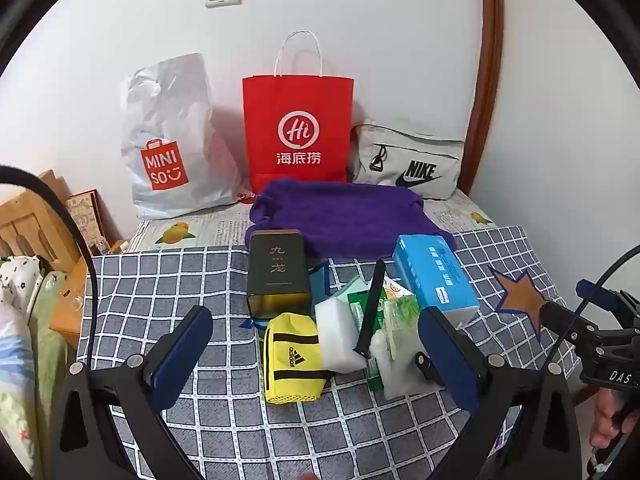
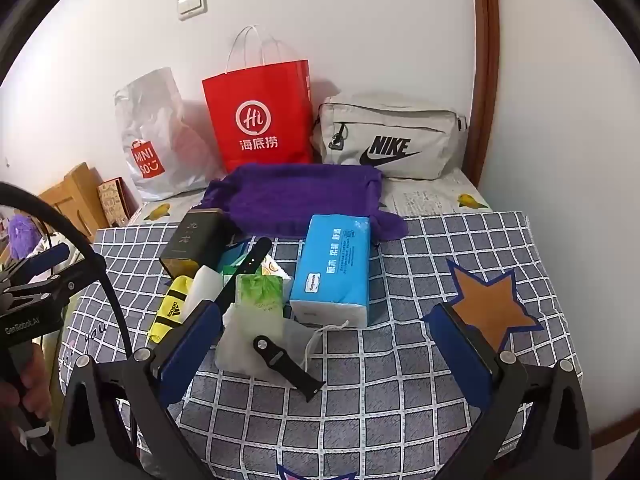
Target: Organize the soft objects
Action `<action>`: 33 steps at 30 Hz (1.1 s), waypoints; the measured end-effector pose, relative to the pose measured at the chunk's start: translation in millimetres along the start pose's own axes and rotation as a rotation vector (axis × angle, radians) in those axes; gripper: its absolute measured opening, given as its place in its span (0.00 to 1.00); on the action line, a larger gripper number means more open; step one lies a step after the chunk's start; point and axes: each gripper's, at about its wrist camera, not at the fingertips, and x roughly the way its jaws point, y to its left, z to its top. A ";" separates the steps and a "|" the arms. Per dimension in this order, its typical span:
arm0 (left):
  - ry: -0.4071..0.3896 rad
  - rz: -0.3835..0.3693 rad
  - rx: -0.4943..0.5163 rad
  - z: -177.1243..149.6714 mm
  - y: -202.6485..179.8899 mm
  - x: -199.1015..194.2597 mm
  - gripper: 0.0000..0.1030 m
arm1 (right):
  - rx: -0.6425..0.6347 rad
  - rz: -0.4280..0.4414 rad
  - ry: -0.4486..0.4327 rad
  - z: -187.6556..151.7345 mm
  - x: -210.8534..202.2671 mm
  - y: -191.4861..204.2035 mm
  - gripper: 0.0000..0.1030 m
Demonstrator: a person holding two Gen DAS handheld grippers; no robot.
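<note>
The left gripper (image 1: 316,344) is spread wide and holds nothing, the yellow Adidas pouch (image 1: 294,358) lying between its fingers. The right gripper (image 2: 324,344), equally wide and empty, hovers near the blue tissue pack (image 2: 332,268), with the purple towel (image 2: 296,196) beyond.

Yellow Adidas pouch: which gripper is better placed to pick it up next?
Left. The left gripper is open with the pouch between its fingers; the right gripper sits further right, nearer the tissue pack.
</note>
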 end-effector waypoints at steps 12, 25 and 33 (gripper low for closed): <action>-0.026 0.023 0.016 -5.7 -6.9 -5.6 1.00 | -0.012 0.000 0.012 -1.3 -1.4 4.0 1.00; -0.017 0.022 0.026 -1.3 -4.9 -5.8 1.00 | -0.037 0.002 0.001 -1.2 -9.4 13.6 1.00; -0.010 0.023 0.035 -1.6 -4.2 -5.5 1.00 | -0.041 0.007 -0.006 -2.6 -11.2 16.7 1.00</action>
